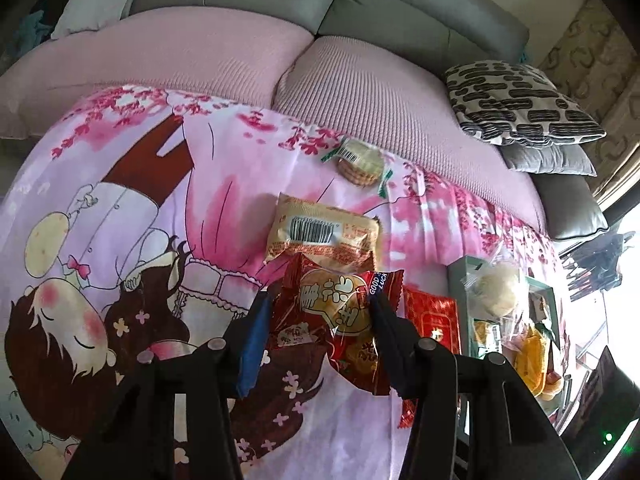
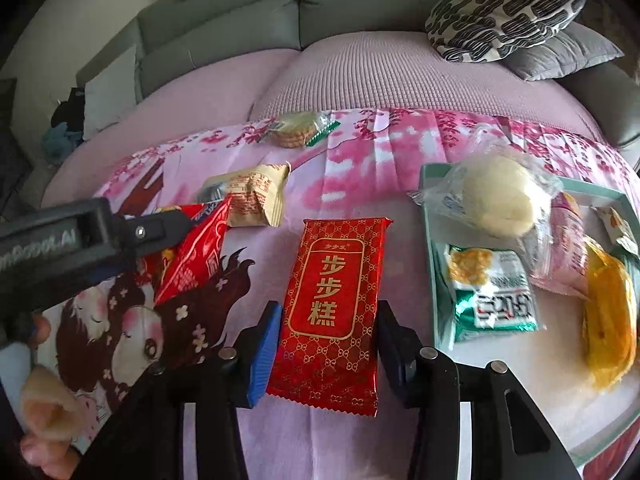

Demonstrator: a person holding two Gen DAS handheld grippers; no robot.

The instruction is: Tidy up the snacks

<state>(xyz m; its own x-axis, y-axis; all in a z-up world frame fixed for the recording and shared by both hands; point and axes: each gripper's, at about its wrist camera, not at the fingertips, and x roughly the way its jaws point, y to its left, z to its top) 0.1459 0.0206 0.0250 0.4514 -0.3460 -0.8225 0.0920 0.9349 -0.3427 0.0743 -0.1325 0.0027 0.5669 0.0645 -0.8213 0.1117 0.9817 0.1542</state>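
Note:
My left gripper (image 1: pixel 322 300) is shut on a red "Good Luck" snack packet (image 1: pixel 340 320), lifted a little above the cartoon cloth (image 1: pixel 120 240); the right wrist view shows it too (image 2: pixel 192 256). My right gripper (image 2: pixel 328 312) straddles a red rectangular cake packet (image 2: pixel 332 308) lying flat on the cloth; its jaws are at both long sides, and contact is unclear. A tan packet with a barcode (image 1: pixel 320 236) lies just beyond the left gripper. A clear-wrapped biscuit stack (image 1: pixel 360 162) lies at the cloth's far edge.
A pale green tray (image 2: pixel 434 280) at the right holds a wrapped white bun (image 2: pixel 500 200), a green-white packet (image 2: pixel 492 292), a yellow snack (image 2: pixel 608 320) and others. Behind is a pink-covered sofa (image 2: pixel 360 76) with patterned cushions (image 2: pixel 504 12).

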